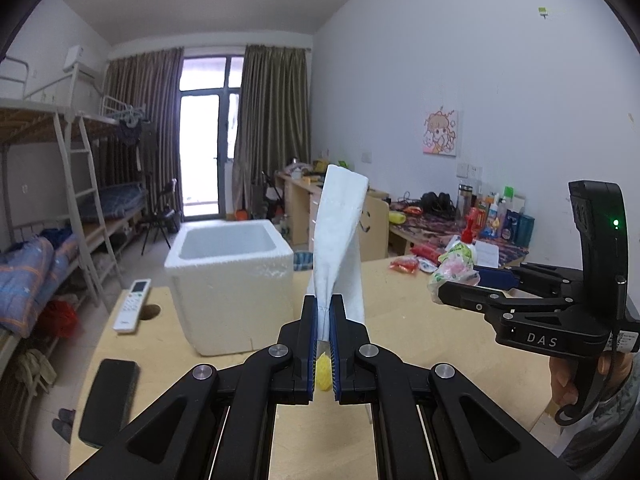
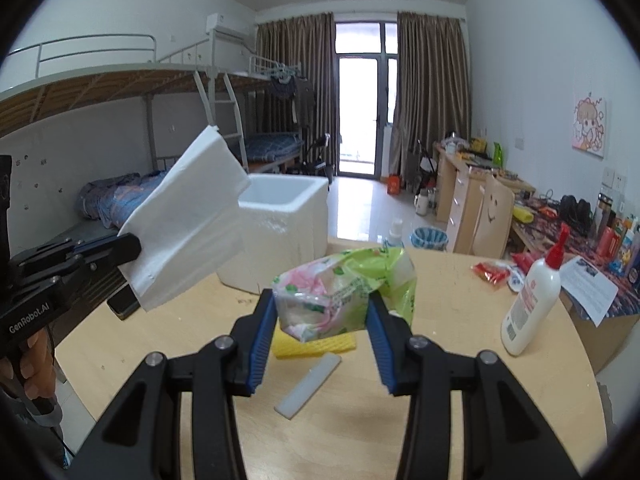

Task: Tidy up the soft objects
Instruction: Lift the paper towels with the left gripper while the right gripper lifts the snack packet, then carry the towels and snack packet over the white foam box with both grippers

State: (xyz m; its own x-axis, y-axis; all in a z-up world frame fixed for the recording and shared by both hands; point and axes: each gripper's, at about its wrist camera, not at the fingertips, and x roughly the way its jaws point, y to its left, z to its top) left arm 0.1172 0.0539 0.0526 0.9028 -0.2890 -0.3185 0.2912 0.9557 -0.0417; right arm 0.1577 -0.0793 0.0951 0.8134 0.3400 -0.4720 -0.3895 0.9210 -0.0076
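Observation:
My left gripper [image 1: 324, 308] is shut on a stack of white tissues [image 1: 340, 240] and holds it up above the wooden table [image 1: 420, 360]. From the right wrist view the same stack [image 2: 188, 224] hangs in the left gripper [image 2: 128, 246] beside the open white foam box [image 2: 284, 232]. My right gripper [image 2: 322, 312] is shut on a green and pink plastic tissue pack [image 2: 340, 296], lifted over the table; it also shows in the left wrist view [image 1: 456, 268]. The foam box [image 1: 232, 280] stands ahead and left of the tissues.
On the table [image 2: 440, 320] lie a yellow sponge cloth [image 2: 312, 346], a white flat bar [image 2: 308, 386], a white bottle with red cap [image 2: 532, 300], a red snack packet [image 2: 492, 272], a remote [image 1: 132, 306] and a black sponge block [image 1: 108, 400]. Bunk beds stand left, desks right.

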